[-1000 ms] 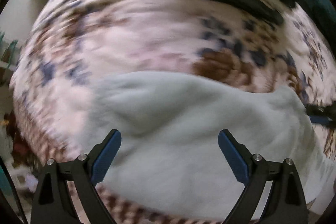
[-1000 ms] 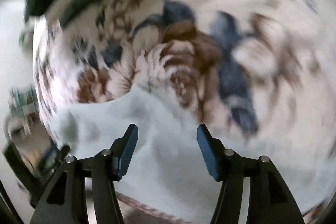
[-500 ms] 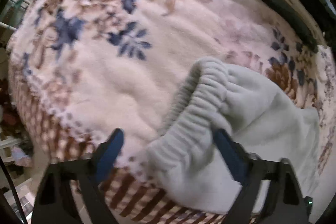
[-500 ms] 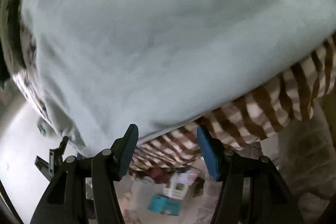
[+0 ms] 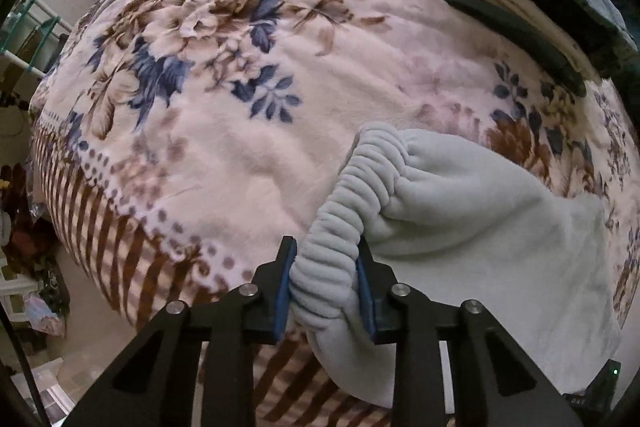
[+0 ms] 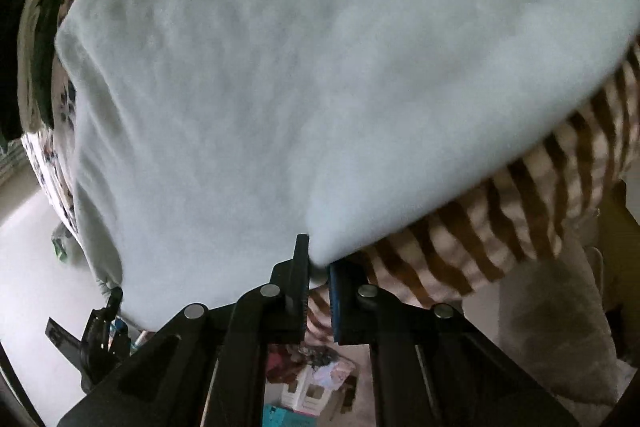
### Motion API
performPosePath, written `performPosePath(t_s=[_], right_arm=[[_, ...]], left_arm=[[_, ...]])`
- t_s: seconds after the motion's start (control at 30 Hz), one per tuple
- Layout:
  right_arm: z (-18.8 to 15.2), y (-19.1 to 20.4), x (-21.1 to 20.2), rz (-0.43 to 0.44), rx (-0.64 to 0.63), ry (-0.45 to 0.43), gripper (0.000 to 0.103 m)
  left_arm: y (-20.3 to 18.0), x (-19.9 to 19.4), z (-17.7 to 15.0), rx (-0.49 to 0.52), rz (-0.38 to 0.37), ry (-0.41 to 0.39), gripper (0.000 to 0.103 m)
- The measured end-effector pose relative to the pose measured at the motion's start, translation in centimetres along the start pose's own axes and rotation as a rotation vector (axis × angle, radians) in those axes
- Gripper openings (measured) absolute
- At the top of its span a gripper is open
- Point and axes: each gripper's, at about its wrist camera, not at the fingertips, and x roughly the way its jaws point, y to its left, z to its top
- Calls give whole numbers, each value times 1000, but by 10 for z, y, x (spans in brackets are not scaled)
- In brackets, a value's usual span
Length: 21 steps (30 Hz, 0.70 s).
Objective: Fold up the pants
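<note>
Pale grey fleece pants (image 5: 480, 227) lie on a floral blanket near the bed's front edge. My left gripper (image 5: 325, 269) is shut on the ribbed elastic waistband (image 5: 352, 195) at its near end. In the right wrist view the pants (image 6: 320, 67) fill most of the frame. My right gripper (image 6: 319, 269) is shut on a lower edge of the fabric, just over the striped blanket border. The other gripper shows small at the lower left (image 6: 100, 331).
The pink floral blanket (image 5: 240, 87) covers the bed, with a brown striped border (image 5: 132, 259) hanging over the edge. Dark folded bedding (image 5: 540, 7) lies at the far right. Clutter and boxes (image 6: 312, 387) sit on the floor below.
Both grippers were open half a second ago. Now the left has closed on the waistband and the right has closed on the pants' edge.
</note>
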Motion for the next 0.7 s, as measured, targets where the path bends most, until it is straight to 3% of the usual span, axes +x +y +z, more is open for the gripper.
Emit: performPosePath(t_s=[0.13, 0.23, 0.27, 0.33, 0.37, 0.4, 0.53, 0.6, 0.7], right_arm=[[4, -5, 15, -42, -24, 8, 9], [11, 11, 45, -79, -66, 32, 14], [15, 12, 47, -73, -72, 45, 18], [18, 17, 46, -32, -104, 110, 35], [16, 22, 43, -15, -131, 153, 56], [16, 26, 37, -7, -154, 178, 67], [9, 62, -12, 55, -296, 206, 67], [20, 96, -41, 67, -412, 182, 67], [55, 173, -70, 59, -633, 75, 67]], left_arm=[[12, 32, -5, -6, 17, 53, 26], [17, 51, -3, -26, 37, 86, 37], [18, 49, -2, -35, 45, 91, 47], [19, 35, -2, -48, 38, 88, 56], [19, 26, -4, -53, 30, 82, 60], [17, 12, -7, -54, 31, 64, 65], [-15, -29, -12, 22, 89, -22, 84], [-47, -39, -5, 86, 61, -56, 87], [-98, -29, 9, 154, -9, -59, 87]])
